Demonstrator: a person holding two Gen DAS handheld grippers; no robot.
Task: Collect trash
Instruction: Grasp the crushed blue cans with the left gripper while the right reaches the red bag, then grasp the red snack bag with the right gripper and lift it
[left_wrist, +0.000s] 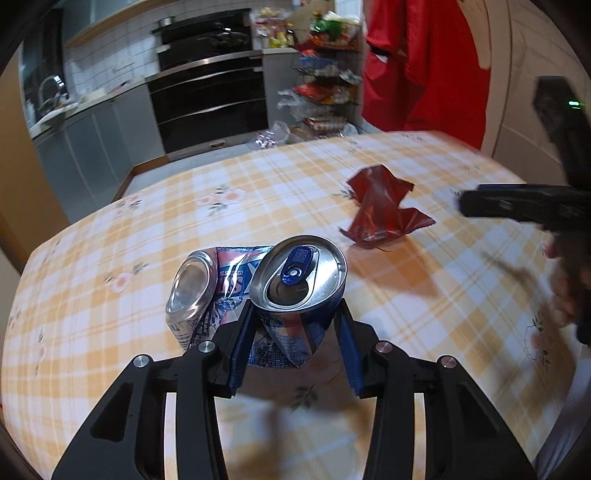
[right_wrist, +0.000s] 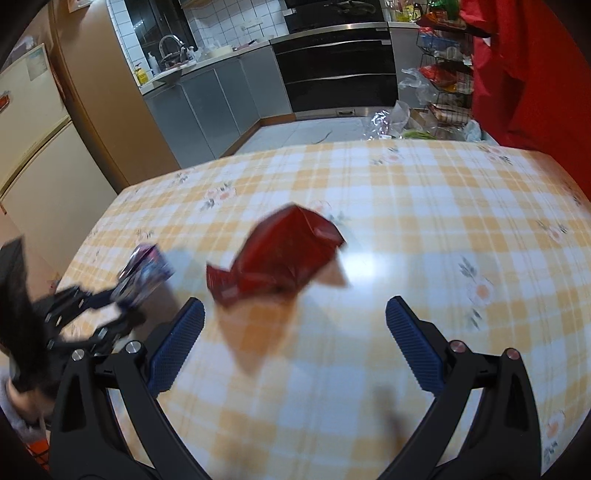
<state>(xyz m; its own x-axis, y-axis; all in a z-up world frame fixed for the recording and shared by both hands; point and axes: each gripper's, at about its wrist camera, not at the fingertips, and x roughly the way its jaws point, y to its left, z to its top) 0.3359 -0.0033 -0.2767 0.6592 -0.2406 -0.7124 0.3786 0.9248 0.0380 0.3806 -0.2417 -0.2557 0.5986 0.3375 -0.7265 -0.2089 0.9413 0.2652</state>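
A crushed drink can is clamped between the blue pads of the left gripper, its bent body pinched at the sides and its silver top with the blue pull tab turned towards the camera. The can is folded over, so that its silver base is seen just beside the top, on the left. It is held close over the near part of the table, which is covered with an orange-and-white checked cloth with flower prints. Whether the can touches the cloth cannot be told.

A crumpled red wrapper lies on the cloth towards the middle of the table, well apart from the can and on its right. The right gripper is held wide, nothing between its blue pads, and is pointed down at the table on the near side of the wrapper, which is not touched. In the right wrist view the left gripper with the can is seen blurred near the table's left edge.

Beyond the far edge of the table, grey kitchen cabinets and a black oven are seen.
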